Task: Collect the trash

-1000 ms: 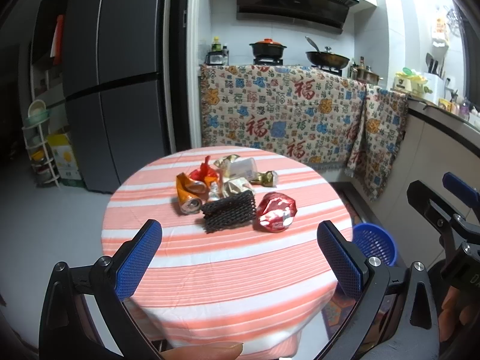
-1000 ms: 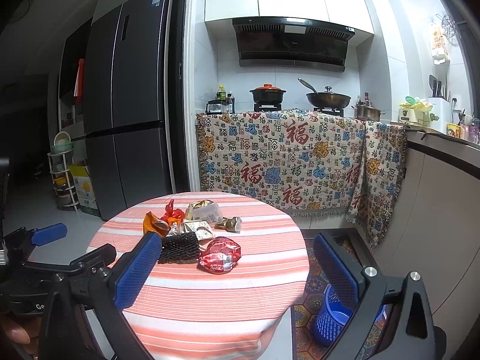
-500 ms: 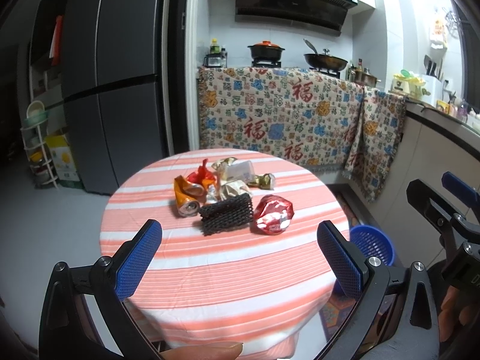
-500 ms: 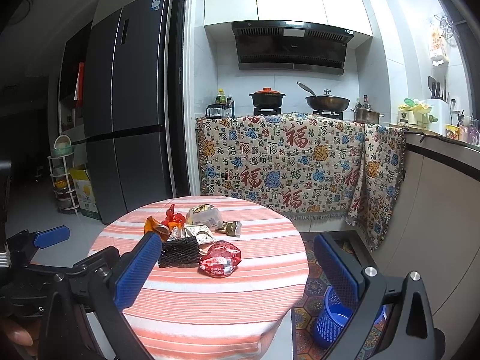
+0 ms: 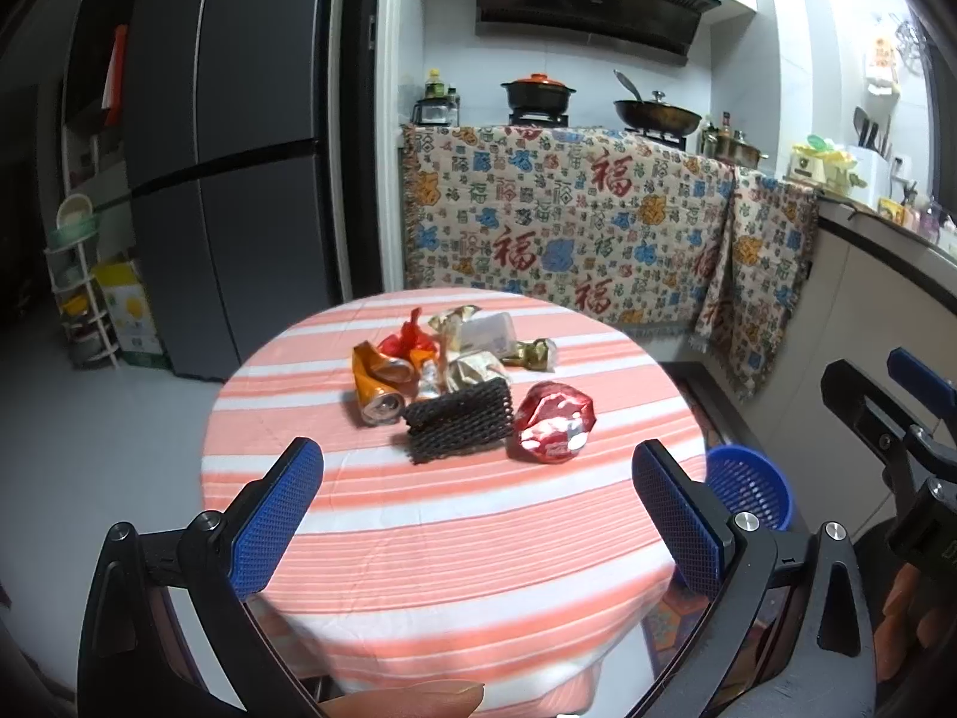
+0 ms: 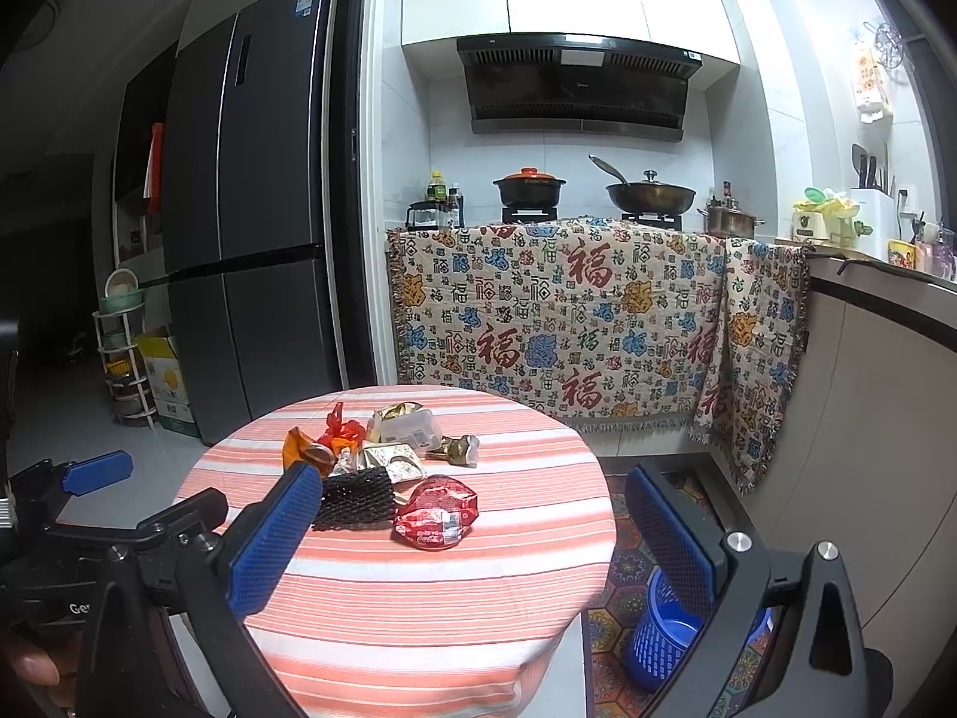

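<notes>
A pile of trash lies mid-table on the round striped table (image 5: 454,544): a crushed red can (image 5: 556,422), a black foam net (image 5: 459,428), a crushed orange can (image 5: 375,383), a red wrapper (image 5: 410,340), gold wrappers (image 5: 532,353) and a clear plastic box (image 5: 487,330). The red can (image 6: 436,513) and the net (image 6: 356,496) also show in the right wrist view. A blue mesh bin (image 5: 747,493) stands on the floor right of the table (image 6: 670,646). My left gripper (image 5: 478,508) is open and empty, short of the pile. My right gripper (image 6: 472,538) is open and empty, farther back.
A dark fridge (image 6: 251,275) stands at back left with a small rack (image 6: 122,347) beside it. A counter draped in patterned cloth (image 6: 568,329) holds a pot and a wok. A counter (image 6: 885,359) runs along the right. A patterned rug (image 6: 622,616) lies under the bin.
Both views have pulled back and tilted up a little, so the table and trash sit slightly farther away. Both grippers stay open. The trash has not moved.
</notes>
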A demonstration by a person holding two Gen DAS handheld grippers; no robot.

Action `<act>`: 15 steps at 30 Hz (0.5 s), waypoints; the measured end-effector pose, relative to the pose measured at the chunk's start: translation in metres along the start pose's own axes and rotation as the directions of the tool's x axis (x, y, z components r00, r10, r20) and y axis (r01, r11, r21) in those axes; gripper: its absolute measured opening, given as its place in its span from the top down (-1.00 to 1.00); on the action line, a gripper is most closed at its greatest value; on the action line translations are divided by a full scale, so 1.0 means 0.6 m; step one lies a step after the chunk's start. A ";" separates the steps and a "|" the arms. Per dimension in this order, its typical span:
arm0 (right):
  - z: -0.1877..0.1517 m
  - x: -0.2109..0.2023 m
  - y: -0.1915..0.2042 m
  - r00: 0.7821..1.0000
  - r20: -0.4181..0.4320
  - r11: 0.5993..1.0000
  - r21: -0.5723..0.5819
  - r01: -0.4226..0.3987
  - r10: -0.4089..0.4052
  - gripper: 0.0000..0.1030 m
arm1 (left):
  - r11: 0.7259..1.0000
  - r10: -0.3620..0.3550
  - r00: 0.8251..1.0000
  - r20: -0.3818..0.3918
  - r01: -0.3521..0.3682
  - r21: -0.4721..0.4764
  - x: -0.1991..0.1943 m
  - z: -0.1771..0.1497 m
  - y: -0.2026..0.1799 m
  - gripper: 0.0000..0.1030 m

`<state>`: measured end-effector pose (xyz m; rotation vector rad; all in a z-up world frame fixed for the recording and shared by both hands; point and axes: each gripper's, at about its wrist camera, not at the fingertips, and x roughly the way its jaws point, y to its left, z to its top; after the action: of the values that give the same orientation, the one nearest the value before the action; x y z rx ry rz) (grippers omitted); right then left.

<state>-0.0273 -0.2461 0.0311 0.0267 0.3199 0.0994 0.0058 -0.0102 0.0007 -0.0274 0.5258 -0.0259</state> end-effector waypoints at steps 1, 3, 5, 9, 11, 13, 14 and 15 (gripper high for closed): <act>-0.001 0.001 0.001 1.000 -0.001 1.000 0.000 0.001 -0.001 -1.00 | 1.000 0.001 1.000 -0.003 -0.001 -0.002 0.002 -0.001 0.001 -1.00; -0.003 0.004 -0.001 1.000 -0.007 1.000 0.002 0.003 -0.003 -1.00 | 1.000 0.001 1.000 -0.012 -0.001 -0.006 0.007 -0.002 0.004 -1.00; -0.006 0.007 -0.001 1.000 -0.011 1.000 0.002 0.006 -0.006 -1.00 | 1.000 0.004 1.000 -0.019 -0.004 -0.010 0.013 -0.005 0.008 -1.00; -0.012 0.024 -0.001 0.999 -0.030 1.000 0.005 0.012 -0.011 -1.00 | 1.000 0.008 0.999 -0.040 -0.009 -0.019 0.030 -0.011 0.017 -1.00; -0.016 0.036 -0.002 0.999 -0.048 1.000 0.007 0.010 -0.010 -1.00 | 1.000 0.009 0.999 -0.048 -0.010 -0.022 0.037 -0.014 0.024 -1.00; -0.020 0.044 -0.002 0.998 -0.057 1.000 0.006 0.013 -0.012 -1.00 | 1.000 0.011 0.999 -0.054 -0.012 -0.022 0.047 -0.018 0.030 -1.00; -0.023 0.048 -0.002 0.998 -0.061 1.000 0.005 0.014 -0.013 -1.00 | 1.000 0.012 0.998 -0.060 -0.014 -0.023 0.054 -0.019 0.034 -1.00; -0.025 0.052 -0.002 0.998 -0.067 1.000 0.004 0.014 -0.014 -1.00 | 1.000 0.012 0.998 -0.068 -0.014 -0.026 0.061 -0.020 0.038 -1.00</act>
<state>-0.0023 -0.2437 0.0067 0.0257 0.3868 0.0857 0.0319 0.0111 -0.0286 -0.0490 0.5939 -0.0072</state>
